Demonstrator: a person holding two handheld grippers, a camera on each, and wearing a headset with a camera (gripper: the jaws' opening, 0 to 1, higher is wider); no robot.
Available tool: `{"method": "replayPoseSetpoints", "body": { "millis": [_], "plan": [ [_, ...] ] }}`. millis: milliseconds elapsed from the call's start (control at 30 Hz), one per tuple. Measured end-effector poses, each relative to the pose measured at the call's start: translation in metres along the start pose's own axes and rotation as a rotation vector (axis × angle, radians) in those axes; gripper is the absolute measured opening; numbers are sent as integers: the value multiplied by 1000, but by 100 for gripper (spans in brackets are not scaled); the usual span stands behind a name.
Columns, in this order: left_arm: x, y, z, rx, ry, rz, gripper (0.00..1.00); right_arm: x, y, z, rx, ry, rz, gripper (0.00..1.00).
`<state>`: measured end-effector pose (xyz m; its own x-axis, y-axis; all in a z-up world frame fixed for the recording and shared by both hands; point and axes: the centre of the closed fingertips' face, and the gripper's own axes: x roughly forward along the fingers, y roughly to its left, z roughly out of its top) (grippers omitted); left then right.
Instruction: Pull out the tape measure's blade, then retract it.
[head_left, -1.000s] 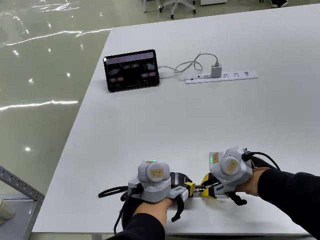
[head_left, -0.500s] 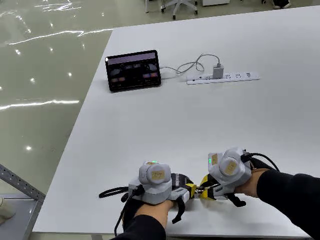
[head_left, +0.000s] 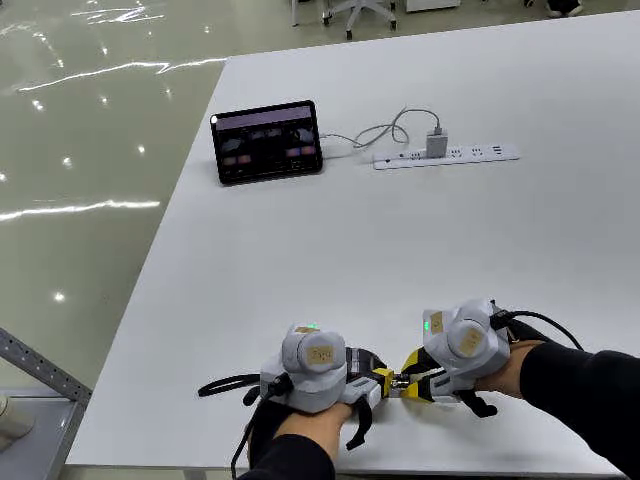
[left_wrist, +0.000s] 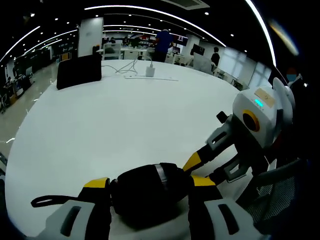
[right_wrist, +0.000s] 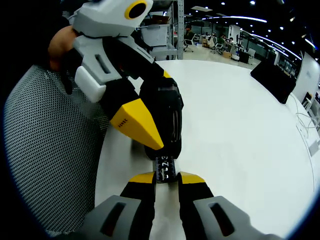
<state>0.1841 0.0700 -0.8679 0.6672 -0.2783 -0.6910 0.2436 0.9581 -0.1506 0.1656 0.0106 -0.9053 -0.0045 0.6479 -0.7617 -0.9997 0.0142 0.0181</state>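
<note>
At the table (head_left: 400, 250) near edge, my left gripper (left_wrist: 150, 181) fingers clench the tape measure (right_wrist: 167, 112); right gripper (right_wrist: 165, 179) fingers grasp its blade (right_wrist: 164, 169).

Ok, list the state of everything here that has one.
tape measure: case clamped in the left claw.
blade: drawn out a short way, tip pinched by the right claw.
tablet: propped up, screen lit.
power strip: lying flat, charger plugged in.
</note>
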Motion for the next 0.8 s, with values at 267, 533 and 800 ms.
{"method": "replayPoseSetpoints", "body": {
  "millis": [267,533,800],
  "plan": [
    [1,1,-2,32,30,20,57,-1,-2,-1,-8,0,-17,12],
    [0,1,-4,44,36,1,55,0,-2,-1,8,-3,-7,11],
    [0,1,-2,-5,34,6,58,0,-1,0,22,6,-12,11]
  ]
}}
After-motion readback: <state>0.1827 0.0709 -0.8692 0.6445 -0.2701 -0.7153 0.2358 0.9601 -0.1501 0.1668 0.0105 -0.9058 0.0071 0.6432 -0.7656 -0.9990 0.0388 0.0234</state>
